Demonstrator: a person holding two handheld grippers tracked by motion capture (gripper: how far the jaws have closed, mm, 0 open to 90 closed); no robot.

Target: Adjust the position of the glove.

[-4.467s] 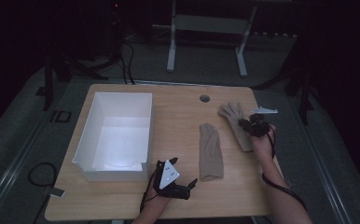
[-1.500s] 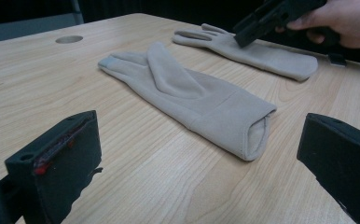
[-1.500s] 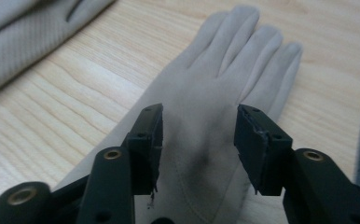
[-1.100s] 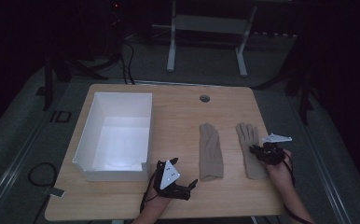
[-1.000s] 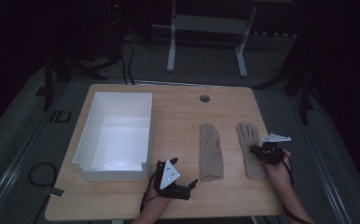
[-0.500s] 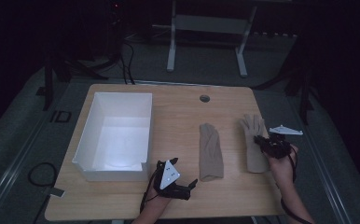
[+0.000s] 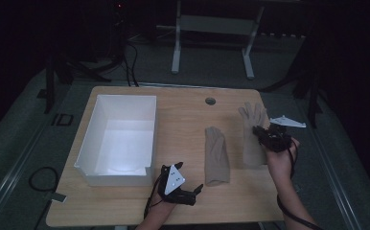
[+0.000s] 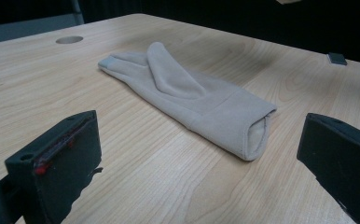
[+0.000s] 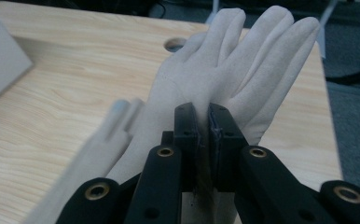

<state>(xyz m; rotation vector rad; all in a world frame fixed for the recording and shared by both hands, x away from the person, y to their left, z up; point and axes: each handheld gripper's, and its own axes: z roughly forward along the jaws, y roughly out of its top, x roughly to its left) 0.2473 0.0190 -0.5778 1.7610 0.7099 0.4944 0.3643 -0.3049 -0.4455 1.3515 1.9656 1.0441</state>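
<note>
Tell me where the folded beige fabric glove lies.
In the high view, the folded beige fabric glove lies flat on the wooden table, between the white open box and the second glove pinched by the right gripper.

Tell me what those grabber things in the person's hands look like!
Both are black. The left gripper has two chunky, blocky jaws with a bit of red along one pad, and a pale grey three-cornered plate with small dark dots on top. The right gripper has flat black link arms with brass-coloured rivets, its own grey plate, and a dark cable trailing back by the forearm. No sleeves show.
</note>
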